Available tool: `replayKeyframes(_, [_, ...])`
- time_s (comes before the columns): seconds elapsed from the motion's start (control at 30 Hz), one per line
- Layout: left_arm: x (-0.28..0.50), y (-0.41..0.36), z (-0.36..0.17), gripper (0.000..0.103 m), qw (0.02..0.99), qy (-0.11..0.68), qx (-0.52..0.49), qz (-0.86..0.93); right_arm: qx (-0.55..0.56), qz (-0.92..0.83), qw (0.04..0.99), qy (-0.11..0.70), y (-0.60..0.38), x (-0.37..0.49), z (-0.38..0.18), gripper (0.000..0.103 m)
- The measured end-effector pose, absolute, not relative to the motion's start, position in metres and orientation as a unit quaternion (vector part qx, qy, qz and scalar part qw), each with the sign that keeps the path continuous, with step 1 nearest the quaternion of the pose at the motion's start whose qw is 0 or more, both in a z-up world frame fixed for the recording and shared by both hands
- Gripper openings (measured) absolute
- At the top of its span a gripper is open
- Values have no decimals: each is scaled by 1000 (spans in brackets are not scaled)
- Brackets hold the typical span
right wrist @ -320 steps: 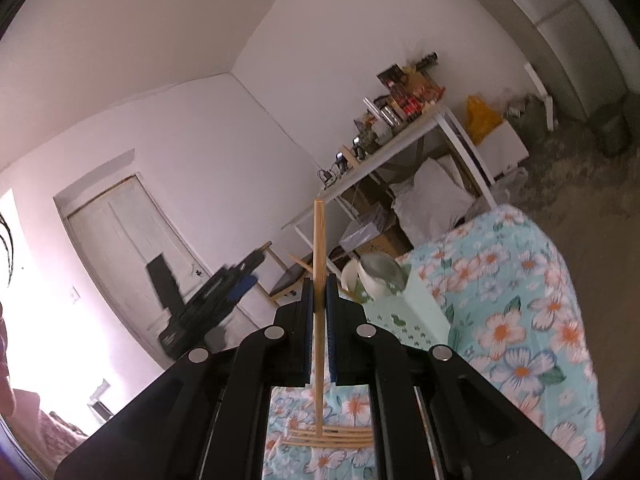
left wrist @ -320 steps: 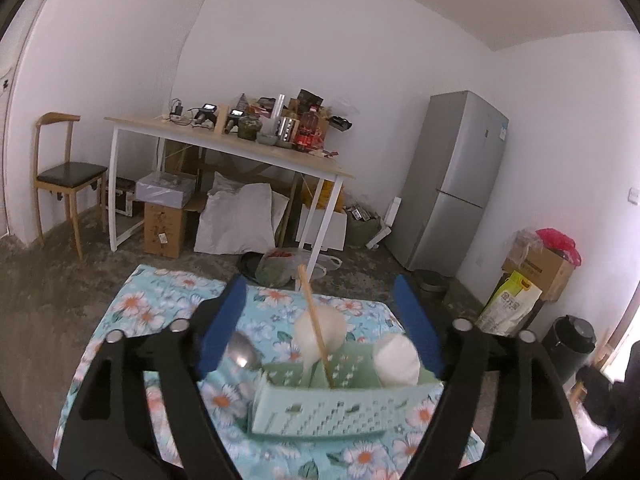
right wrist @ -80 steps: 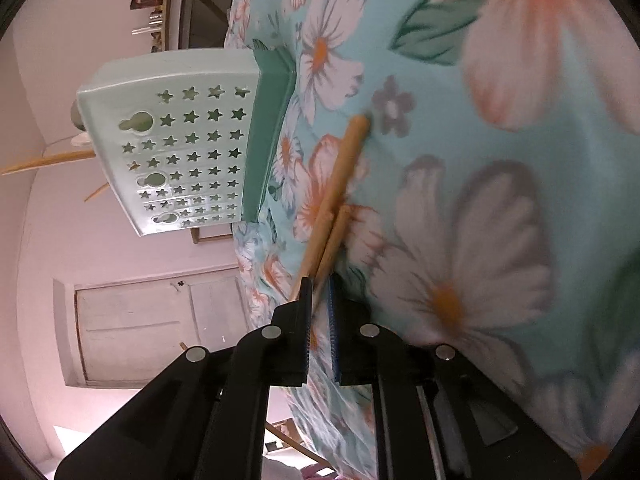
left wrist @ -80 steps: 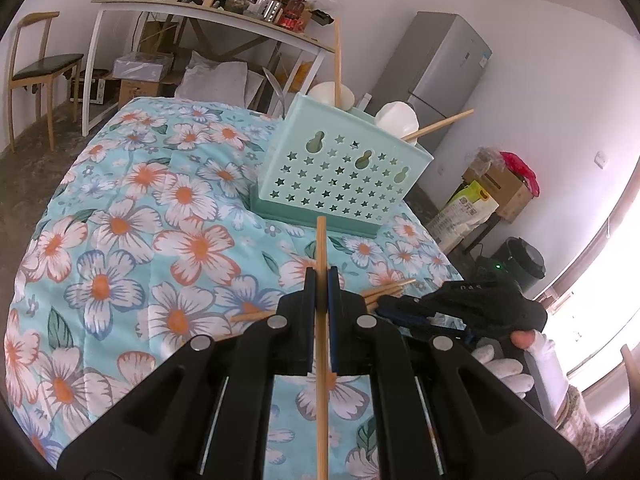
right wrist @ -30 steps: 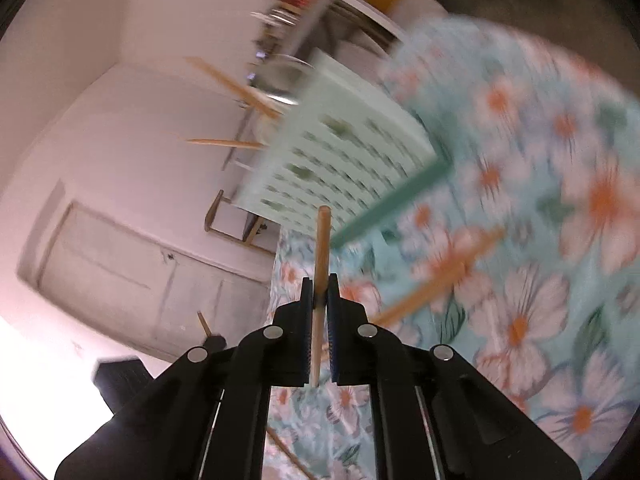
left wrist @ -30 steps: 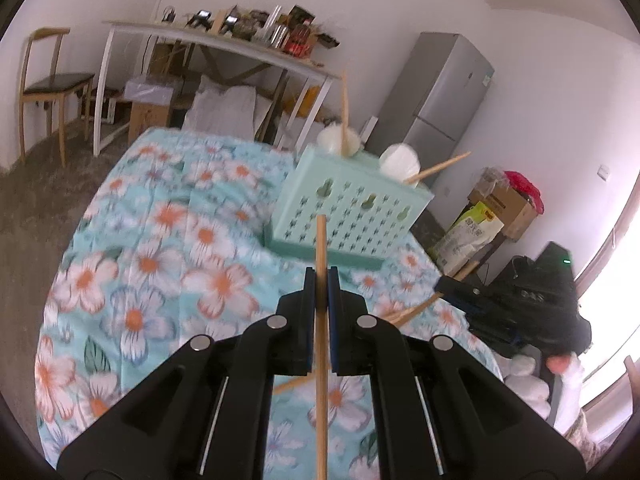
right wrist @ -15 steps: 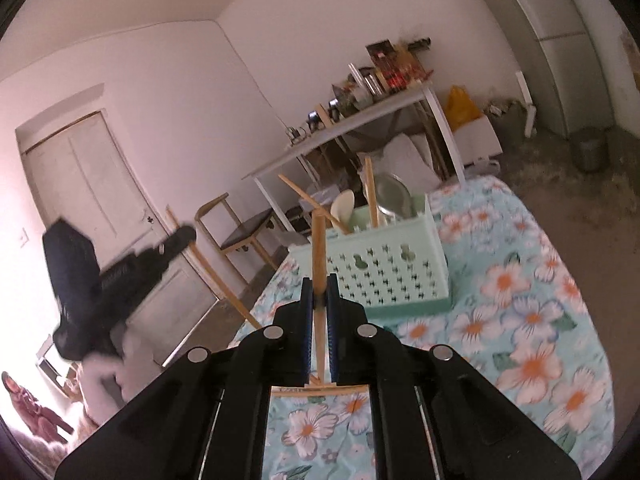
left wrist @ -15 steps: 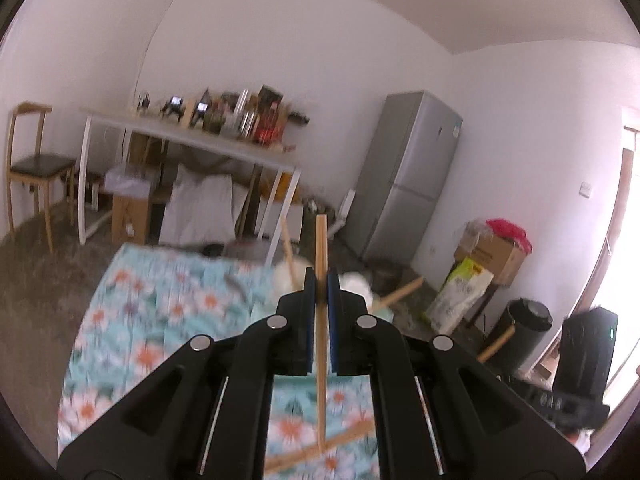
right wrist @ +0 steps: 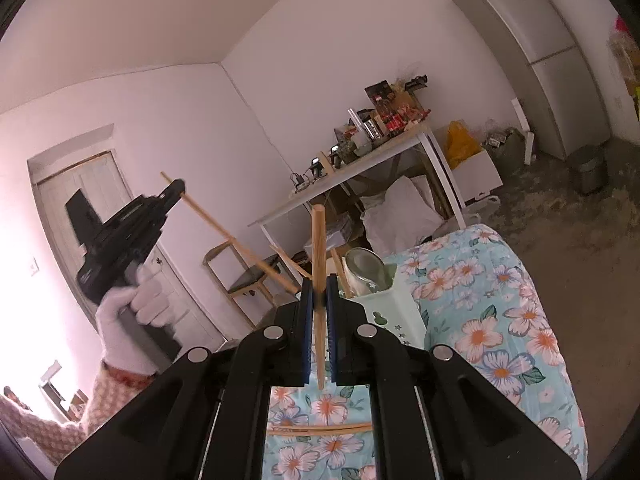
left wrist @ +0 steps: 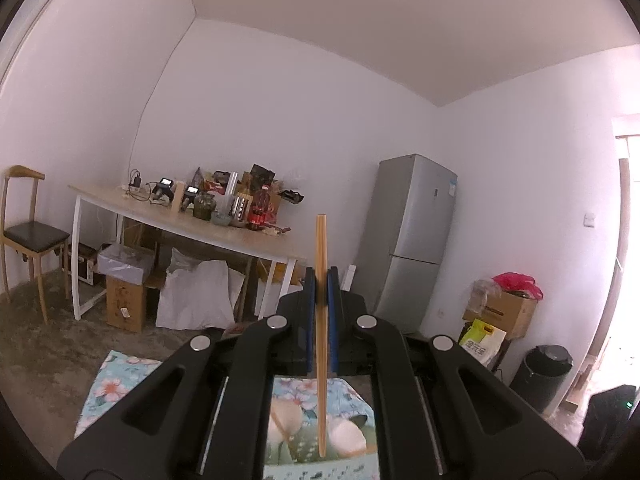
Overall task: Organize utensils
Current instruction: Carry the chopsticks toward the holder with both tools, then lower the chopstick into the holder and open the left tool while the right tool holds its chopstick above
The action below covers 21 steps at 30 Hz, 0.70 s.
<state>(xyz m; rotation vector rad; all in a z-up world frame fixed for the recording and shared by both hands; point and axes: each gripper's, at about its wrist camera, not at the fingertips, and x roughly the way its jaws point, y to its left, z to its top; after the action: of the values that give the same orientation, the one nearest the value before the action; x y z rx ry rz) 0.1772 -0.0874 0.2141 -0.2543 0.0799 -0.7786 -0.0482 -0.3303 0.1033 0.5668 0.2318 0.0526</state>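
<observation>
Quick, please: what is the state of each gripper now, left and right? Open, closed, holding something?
Left gripper: closed on a wooden chopstick, held upright.
Right gripper: closed on another wooden chopstick, also about upright.

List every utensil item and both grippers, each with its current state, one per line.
Left gripper: shut on a chopstick, held upright.
Right gripper: shut on a second chopstick, near upright.
Green utensil basket: upright on the floral cloth, with spoons and chopsticks standing in it.
Loose chopsticks: lying flat on the cloth, not yet picked up.
</observation>
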Motion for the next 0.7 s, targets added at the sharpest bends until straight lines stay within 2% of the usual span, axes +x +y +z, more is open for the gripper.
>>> replayKeyframes(0.1, [190, -107, 198, 5, 923, 47, -106, -368, 287, 21, 950, 121, -336, -46, 98, 7])
replayKeyframes(0.3, [209, -126, 145, 7, 924, 121, -89, -351, 292, 14, 947, 131, -341, -44, 93, 7])
replayKeyframes(0.37, [208, -118, 137, 24, 922, 131, -100, -350, 289, 13, 948, 132, -341, -44, 95, 7])
replayKeyframes(0.7, [166, -72, 139, 54, 935, 101, -99, -326, 255, 14, 961, 107, -328, -46, 118, 7])
